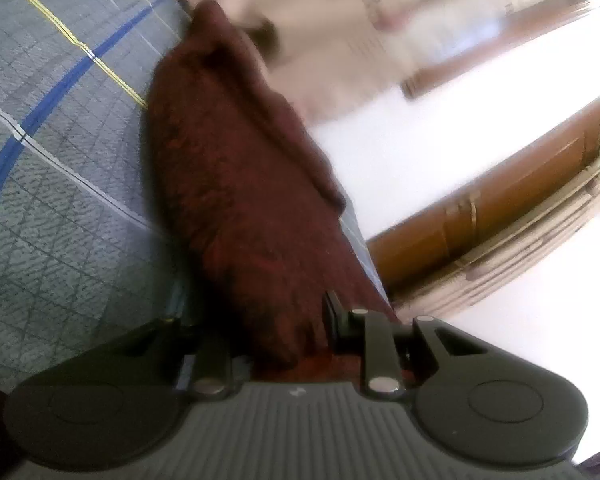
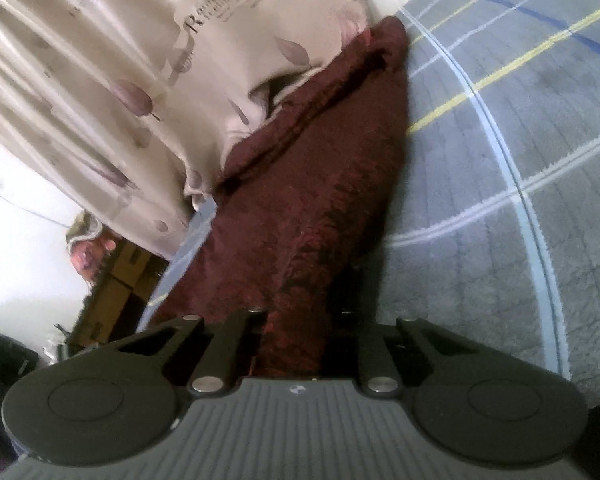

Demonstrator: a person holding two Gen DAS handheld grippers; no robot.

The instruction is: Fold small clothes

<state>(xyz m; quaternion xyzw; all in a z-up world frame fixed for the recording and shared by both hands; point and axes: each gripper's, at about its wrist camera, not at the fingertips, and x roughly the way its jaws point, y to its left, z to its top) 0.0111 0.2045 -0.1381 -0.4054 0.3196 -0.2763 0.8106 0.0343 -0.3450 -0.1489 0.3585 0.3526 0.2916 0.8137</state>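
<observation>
Maroon cloth (image 1: 236, 184) (image 2: 320, 200) on the checked blanket (image 1: 60, 160) is clamped in both grippers' narrowed jaws.

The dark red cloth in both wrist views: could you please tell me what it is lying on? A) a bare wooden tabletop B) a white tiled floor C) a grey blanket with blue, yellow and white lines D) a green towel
C: the dark red cloth stretches across a grey blanket crossed by blue, yellow and white lines, seen in both wrist views, with a beige leaf-print curtain behind it.
</observation>
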